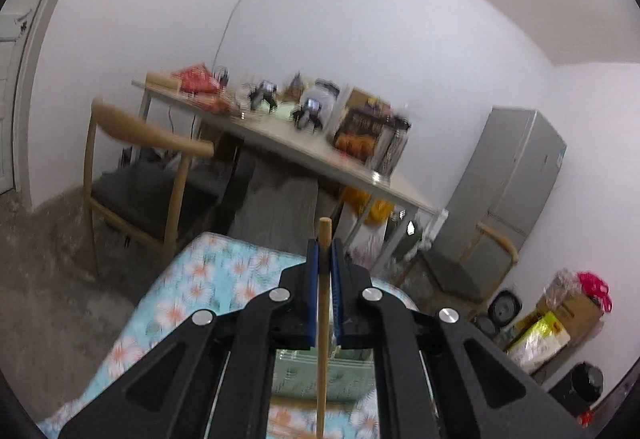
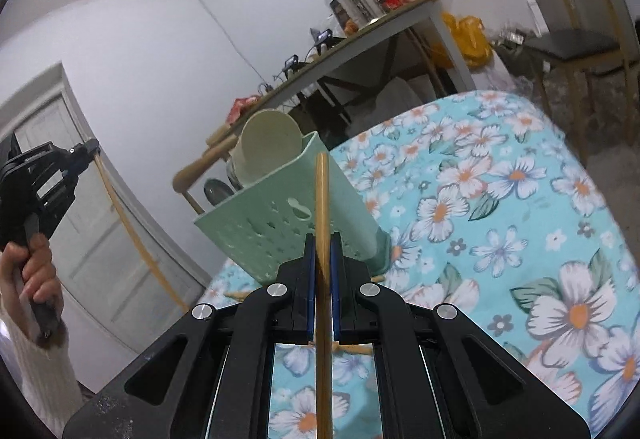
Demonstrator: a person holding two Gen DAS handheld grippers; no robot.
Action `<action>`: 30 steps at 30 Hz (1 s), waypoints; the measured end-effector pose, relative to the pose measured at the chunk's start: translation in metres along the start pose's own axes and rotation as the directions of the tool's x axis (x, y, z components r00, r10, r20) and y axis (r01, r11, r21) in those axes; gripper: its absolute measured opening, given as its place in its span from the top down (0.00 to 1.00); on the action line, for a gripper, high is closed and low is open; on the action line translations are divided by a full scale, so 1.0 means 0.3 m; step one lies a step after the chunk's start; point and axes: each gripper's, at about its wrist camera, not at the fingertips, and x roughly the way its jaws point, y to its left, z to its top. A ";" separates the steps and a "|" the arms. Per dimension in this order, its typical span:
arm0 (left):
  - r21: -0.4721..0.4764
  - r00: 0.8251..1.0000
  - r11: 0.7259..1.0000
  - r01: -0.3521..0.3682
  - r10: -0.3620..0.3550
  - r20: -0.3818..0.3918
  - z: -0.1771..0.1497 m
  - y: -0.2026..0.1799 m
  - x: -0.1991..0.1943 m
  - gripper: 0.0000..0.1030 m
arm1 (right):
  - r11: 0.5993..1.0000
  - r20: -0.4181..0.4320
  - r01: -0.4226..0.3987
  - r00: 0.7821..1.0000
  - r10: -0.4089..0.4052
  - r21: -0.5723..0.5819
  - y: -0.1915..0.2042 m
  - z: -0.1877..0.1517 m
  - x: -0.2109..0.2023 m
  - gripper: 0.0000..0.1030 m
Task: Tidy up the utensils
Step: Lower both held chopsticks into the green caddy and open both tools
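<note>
My left gripper [image 1: 325, 245] is shut on a wooden chopstick [image 1: 322, 319], whose end pokes up past the blue pads. The right wrist view shows this same left gripper [image 2: 93, 150] raised at the left, its chopstick [image 2: 132, 227] hanging down toward the bed. My right gripper [image 2: 323, 239] is shut on another wooden chopstick [image 2: 321, 207], its end just in front of a mint-green perforated utensil holder [image 2: 276, 223]. The holder stands on the floral bedspread [image 2: 500, 199] and contains a cream cup [image 2: 266, 147] and a grey spoon [image 2: 216, 191].
More wooden sticks [image 2: 352, 348] lie on the spread below the right gripper. A cluttered table [image 1: 304, 143] with a wooden chair [image 1: 136, 175] stands beyond the bed. A grey fridge [image 1: 512, 191] and boxes [image 1: 560, 323] are at the right. A person's hand [image 2: 36, 271] grips the left tool.
</note>
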 end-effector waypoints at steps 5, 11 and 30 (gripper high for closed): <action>-0.020 0.992 0.999 -0.039 0.041 0.116 0.120 0.008 0.004 0.95 | 1.000 0.004 -0.008 1.000 0.008 -0.018 0.007 0.007 0.007 0.95; -0.078 0.987 0.994 -0.072 0.083 0.139 0.146 0.055 0.149 0.95 | 1.000 -0.001 -0.010 1.000 0.010 -0.014 0.000 0.006 0.012 0.95; 0.020 0.994 0.995 -0.102 0.103 -0.045 -0.162 0.151 0.352 0.48 | 1.000 -0.010 0.002 1.000 -0.002 0.009 -0.042 0.012 0.056 0.95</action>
